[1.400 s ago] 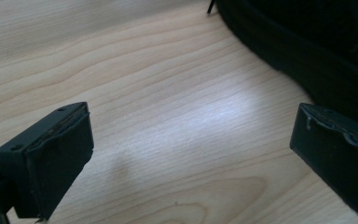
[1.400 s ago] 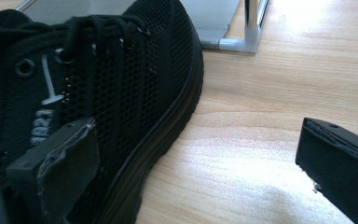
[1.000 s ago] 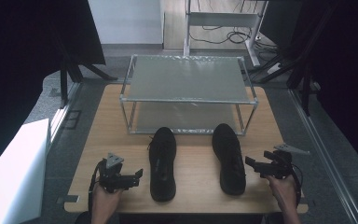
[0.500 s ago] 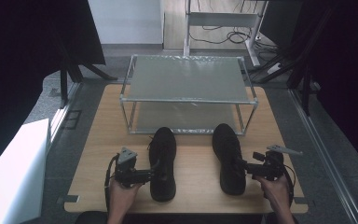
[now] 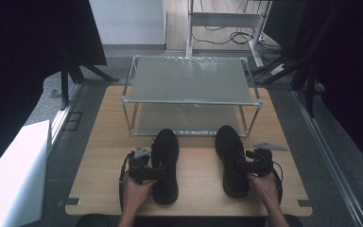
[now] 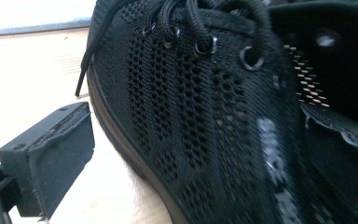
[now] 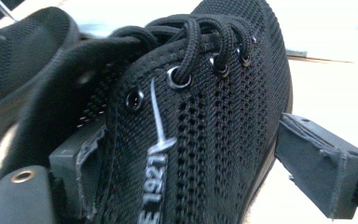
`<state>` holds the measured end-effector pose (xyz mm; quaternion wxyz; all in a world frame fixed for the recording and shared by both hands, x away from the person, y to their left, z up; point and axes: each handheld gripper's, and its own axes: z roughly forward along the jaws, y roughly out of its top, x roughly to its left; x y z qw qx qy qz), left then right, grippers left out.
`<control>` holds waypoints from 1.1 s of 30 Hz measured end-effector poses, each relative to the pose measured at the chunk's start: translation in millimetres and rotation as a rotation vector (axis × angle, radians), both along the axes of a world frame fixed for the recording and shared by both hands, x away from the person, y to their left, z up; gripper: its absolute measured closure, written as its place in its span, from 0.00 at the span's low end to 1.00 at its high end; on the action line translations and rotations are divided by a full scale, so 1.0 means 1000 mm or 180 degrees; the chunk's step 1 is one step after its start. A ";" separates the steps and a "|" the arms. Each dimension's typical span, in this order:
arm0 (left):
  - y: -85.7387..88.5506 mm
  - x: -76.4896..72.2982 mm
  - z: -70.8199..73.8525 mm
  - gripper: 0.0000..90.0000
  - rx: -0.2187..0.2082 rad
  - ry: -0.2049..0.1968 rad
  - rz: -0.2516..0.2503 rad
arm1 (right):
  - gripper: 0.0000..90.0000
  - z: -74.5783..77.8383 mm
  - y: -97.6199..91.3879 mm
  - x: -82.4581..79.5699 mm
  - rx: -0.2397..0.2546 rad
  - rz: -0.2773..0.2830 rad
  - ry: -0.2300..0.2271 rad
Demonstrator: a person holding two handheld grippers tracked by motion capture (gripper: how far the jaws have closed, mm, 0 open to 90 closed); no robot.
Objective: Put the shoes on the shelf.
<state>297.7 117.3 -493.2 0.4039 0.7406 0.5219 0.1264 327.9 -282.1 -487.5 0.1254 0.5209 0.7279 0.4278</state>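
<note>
Beside shoes: left gripper [image 5: 157,173], right gripper [image 5: 244,166] moved inward, now straddling them

Two black mesh shoes, left [image 5: 165,163] & right [image 5: 230,158], on pale wood table [image 5: 198,175]; grey metal rack [image 5: 189,94] far.

Right shoe [image 7: 200,140] side reads "E 1921" in white, start cut off; left shoe's mark too blurred.
</note>
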 end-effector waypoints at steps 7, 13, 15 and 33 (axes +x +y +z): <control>-0.010 0.016 0.000 0.04 0.0223 0.0005 0.0021 | 0.28 -0.002 0.007 0.006 -0.0221 -0.0123 -0.0024; -0.009 0.021 -0.003 0.21 0.0295 0.0032 0.0114 | 0.44 -0.004 0.011 0.011 -0.0421 -0.0219 -0.0142; -0.008 0.022 -0.003 0.26 0.0376 0.0012 0.0170 | 0.46 -0.003 0.011 0.011 -0.0459 -0.0222 -0.0148; 0.014 0.022 0.004 0.86 0.0447 -0.0119 0.0297 | 0.81 -0.001 -0.005 0.006 -0.0067 -0.0503 -0.0166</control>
